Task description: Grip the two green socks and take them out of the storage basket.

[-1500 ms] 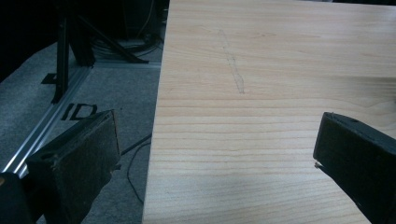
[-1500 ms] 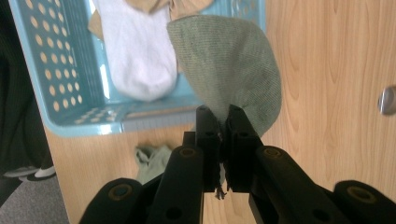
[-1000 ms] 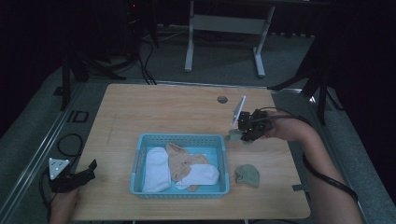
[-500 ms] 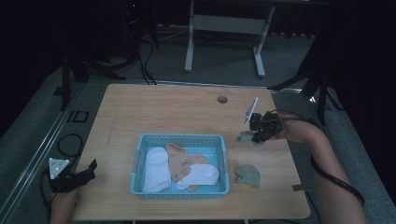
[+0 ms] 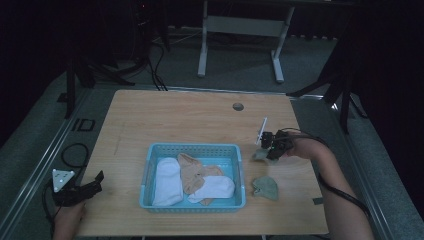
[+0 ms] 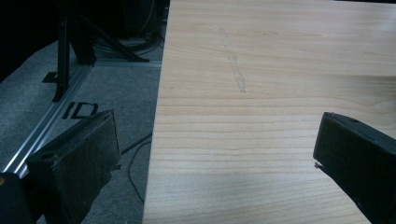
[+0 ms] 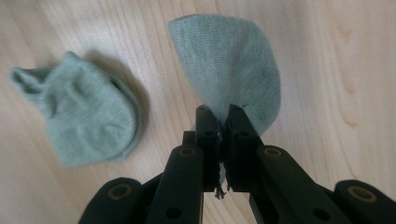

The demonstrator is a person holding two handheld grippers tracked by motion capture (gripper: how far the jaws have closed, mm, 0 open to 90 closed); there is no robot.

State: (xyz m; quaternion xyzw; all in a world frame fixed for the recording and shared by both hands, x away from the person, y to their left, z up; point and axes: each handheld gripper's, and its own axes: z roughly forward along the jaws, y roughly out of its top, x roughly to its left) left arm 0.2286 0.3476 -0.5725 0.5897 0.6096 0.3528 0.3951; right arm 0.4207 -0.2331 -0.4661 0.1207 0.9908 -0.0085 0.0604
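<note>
Pale wooden surface [image 5: 175,120] in a dark room, with a pair of green socks being handled beside a basket.

Right tool [image 7: 223,122] has its jaws pressed together on a grey-green knitted sock [image 7: 233,65], hanging it just above the wood near the light blue plastic basket [image 5: 192,149]. Its crumpled grey-green partner sock [image 7: 84,123] lies flat close by. Left tool [image 6: 215,154] rests at the surface's left edge, jaws spread wide with nothing between them.

Pinched edge of green sock [image 7: 233,70] hidden between right gripper [image 7: 222,122] jaws. Tan sock [image 5: 194,175] partly buried under white socks [image 5: 215,187] in basket [image 5: 192,149].
</note>
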